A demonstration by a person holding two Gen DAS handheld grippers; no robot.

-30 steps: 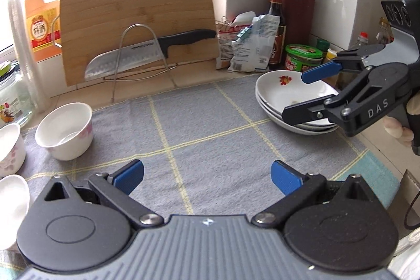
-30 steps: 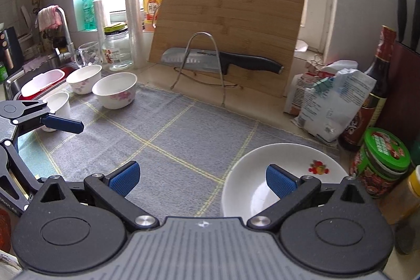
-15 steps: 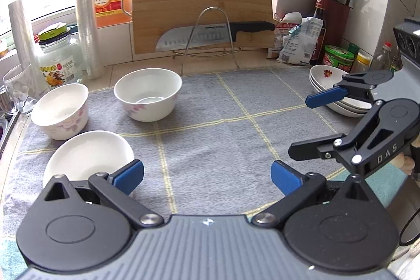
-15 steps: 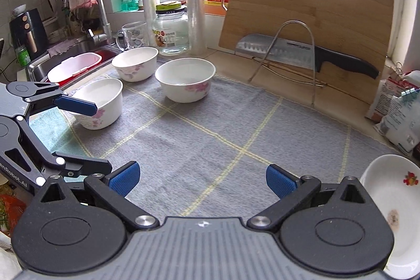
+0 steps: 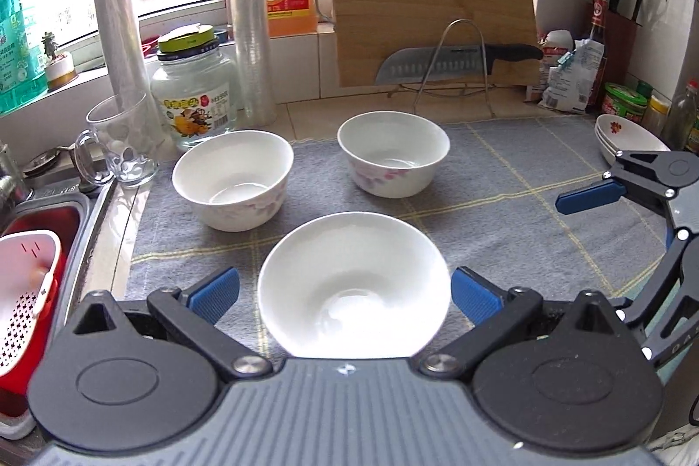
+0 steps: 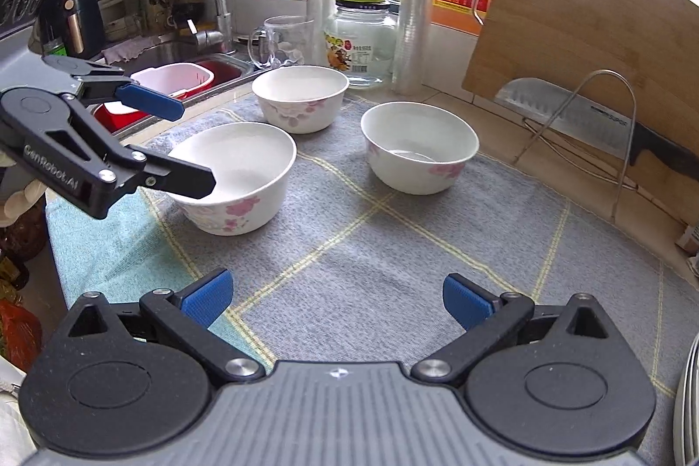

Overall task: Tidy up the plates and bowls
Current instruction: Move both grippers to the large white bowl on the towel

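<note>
Change: I am swinging both grippers leftward since a second ago; the stacked plates are sliding out to the far right edge and three bowls are now filling the middle of my left view.
Left gripper [image 5: 345, 293]: I am holding its blue pads wide apart, one on either side of the near bowl [image 5: 354, 282], not touching it as far as I can tell.
Right gripper [image 6: 335, 302]: I am keeping it wide too, gripping nothing, hovering over bare grey mat [image 6: 393, 247] at the lower centre.
Near bowl: sitting upright, mouth up, in the lower centre of the left view; being round, it is showing no long axis.
Other bowls: left bowl [image 5: 233, 184] and right bowl [image 5: 393, 152] are standing upright in the middle of the frame, apart from each other, flower print facing me.
Plates [image 5: 622, 140]: lying stacked, rims up, at the right edge, behind my right gripper.
Background: a cutting board [image 5: 432, 12] is leaning upright at the upper centre, a knife [image 5: 454, 60] resting across its wire rack, long axis horizontal, handle pointing right.
Sink [image 5: 39, 247]: sitting at the lower left.
</note>
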